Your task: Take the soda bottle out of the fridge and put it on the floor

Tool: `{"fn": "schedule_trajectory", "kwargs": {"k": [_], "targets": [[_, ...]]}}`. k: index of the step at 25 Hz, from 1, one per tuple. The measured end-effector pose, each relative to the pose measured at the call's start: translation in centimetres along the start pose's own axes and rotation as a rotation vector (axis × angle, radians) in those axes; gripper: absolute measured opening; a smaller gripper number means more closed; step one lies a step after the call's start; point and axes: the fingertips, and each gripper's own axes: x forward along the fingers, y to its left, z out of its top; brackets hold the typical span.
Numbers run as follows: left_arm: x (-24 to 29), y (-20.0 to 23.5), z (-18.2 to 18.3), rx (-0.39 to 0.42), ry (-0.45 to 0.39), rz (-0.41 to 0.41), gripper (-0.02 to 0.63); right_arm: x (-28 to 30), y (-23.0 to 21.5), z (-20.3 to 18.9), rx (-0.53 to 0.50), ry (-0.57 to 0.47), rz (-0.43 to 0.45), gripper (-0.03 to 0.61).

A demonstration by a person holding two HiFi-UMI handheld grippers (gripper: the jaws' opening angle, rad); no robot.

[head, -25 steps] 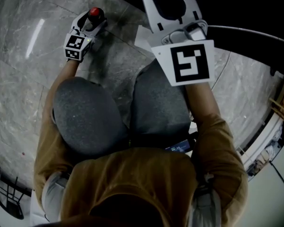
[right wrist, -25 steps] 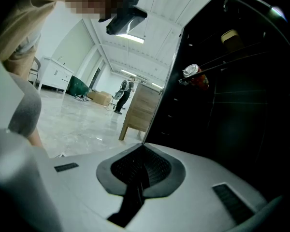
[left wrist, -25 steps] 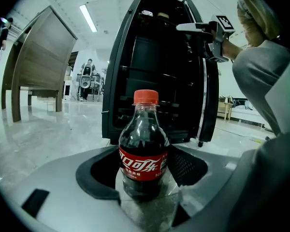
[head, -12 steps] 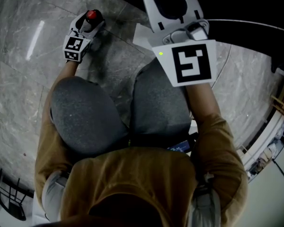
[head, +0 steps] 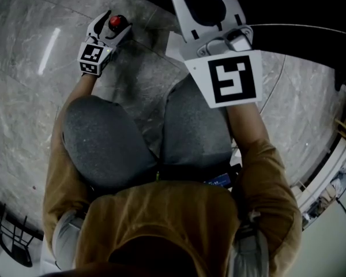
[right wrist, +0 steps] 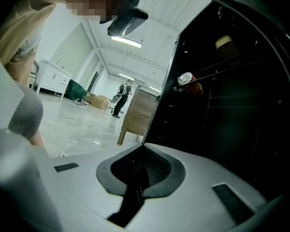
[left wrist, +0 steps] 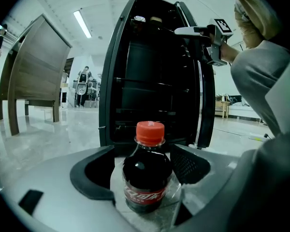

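The soda bottle [left wrist: 146,175], dark with a red cap and red label, stands upright on the grey marble floor [head: 29,108]. My left gripper [left wrist: 144,178] is down around it with its jaws opening; the pads stand just off the bottle's sides. From the head view the red cap [head: 116,22] shows between the left gripper's fingers [head: 104,30]. My right gripper [right wrist: 142,153] is shut with nothing in it, held up by the black fridge [right wrist: 232,91]; its marker cube [head: 229,77] is above the person's right knee.
The fridge [left wrist: 154,71] stands open just behind the bottle, its door [left wrist: 205,81] swung to the right. A can [right wrist: 189,82] lies on an upper shelf. A wooden table [left wrist: 34,66] stands left. The kneeling person's grey knees [head: 104,137] are close behind the left gripper.
The left gripper's jaws have spread slightly away from the bottle, which stays standing on the floor. The right gripper has not moved.
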Motion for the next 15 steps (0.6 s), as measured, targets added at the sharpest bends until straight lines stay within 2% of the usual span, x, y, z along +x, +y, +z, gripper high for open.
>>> {"fn": "schedule_trajectory", "kwargs": {"k": [6,10,15], "targets": [[-0.5,-0.4,2.9,-0.040,-0.039,-0.039,0.348,0.4,-0.2,-0.2,0.020,0.005,0.003,0.003],[-0.8,-0.7,4.4,-0.030,-0.047,-0.071,0.348,1.2,-0.1,-0.5,0.033,0.011,0.007,0.003],[-1.7,-0.5,6.5,-0.023,-0.052,-0.073,0.347,2.9,0.6,-0.7,0.058,0.040,0.038,0.003]]}}
